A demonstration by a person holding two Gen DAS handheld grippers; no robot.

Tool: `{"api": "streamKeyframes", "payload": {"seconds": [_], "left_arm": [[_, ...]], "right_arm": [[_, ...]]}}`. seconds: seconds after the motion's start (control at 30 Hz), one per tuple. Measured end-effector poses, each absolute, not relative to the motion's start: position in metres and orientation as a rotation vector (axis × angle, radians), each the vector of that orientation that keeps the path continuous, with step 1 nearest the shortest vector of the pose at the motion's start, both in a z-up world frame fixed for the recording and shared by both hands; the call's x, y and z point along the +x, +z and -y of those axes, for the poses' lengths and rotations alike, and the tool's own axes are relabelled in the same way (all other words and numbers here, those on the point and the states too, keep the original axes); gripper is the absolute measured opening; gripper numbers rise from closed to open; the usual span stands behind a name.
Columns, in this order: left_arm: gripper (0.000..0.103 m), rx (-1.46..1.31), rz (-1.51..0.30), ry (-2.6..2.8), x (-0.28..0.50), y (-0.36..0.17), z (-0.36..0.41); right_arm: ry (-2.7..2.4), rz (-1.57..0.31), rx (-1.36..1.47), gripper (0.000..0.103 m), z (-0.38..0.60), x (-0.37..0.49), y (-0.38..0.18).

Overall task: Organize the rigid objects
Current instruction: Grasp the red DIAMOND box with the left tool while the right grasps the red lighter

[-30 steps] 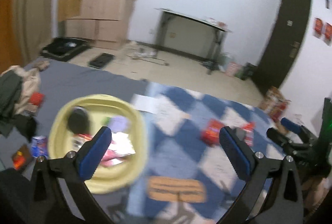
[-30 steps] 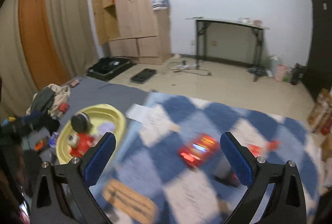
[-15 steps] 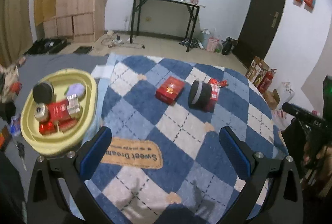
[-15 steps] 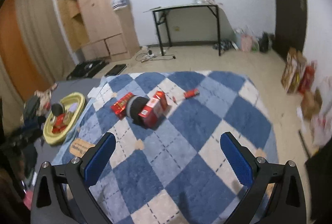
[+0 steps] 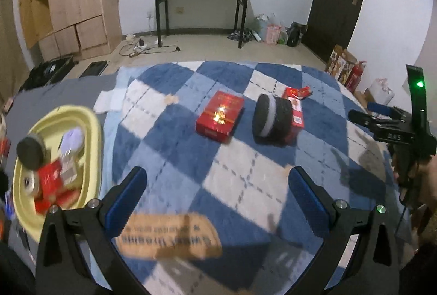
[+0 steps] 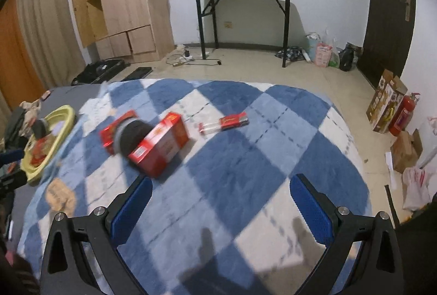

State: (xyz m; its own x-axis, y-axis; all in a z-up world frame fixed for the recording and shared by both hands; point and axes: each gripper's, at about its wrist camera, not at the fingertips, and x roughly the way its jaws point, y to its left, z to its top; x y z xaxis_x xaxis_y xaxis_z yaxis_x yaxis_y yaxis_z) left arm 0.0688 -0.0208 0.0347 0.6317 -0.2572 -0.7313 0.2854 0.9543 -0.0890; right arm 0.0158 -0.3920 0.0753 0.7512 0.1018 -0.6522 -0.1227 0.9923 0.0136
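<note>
On a blue and white checked rug (image 5: 245,185) lie a flat red box (image 5: 220,116), a black and grey round tin (image 5: 270,119) on its side, a red carton (image 5: 296,115) behind it, and a small red packet (image 6: 225,123). The tin (image 6: 131,135) and carton (image 6: 161,146) also show in the right wrist view. A yellow tray (image 5: 90,131) at the left holds a black tin, red boxes and small items. My left gripper (image 5: 218,202) is open and empty above the rug. My right gripper (image 6: 218,207) is open and empty, also seen from the left (image 5: 382,117).
A brown label patch (image 5: 169,237) lies on the rug's near edge. A black table (image 6: 240,22), a wooden cabinet (image 6: 123,8) and a dark door (image 6: 387,8) line the far wall. Boxes and a fire extinguisher (image 6: 401,115) stand at the right. Clothes (image 6: 21,115) lie at the left.
Both views have swung from the yellow tray towards the rug's middle. Now both grippers are lower and closer to the red boxes and the tin. Both stay open.
</note>
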Motion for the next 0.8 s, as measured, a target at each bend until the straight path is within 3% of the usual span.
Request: {"api": "streamKeyframes", "payload": {"seconds": [0.37, 0.8], "left_arm": [[0.103, 0.170, -0.823, -0.351, 0.151, -0.008, 0.039], [0.103, 0.211, -0.852, -0.470, 0.198, -0.049, 0.057]], "right_arm": [[0.167, -0.740, -0.123, 0.103, 0.373, 0.117, 0.014], [0.172, -0.753, -0.128, 0.103, 0.372, 0.181, -0.013]]}}
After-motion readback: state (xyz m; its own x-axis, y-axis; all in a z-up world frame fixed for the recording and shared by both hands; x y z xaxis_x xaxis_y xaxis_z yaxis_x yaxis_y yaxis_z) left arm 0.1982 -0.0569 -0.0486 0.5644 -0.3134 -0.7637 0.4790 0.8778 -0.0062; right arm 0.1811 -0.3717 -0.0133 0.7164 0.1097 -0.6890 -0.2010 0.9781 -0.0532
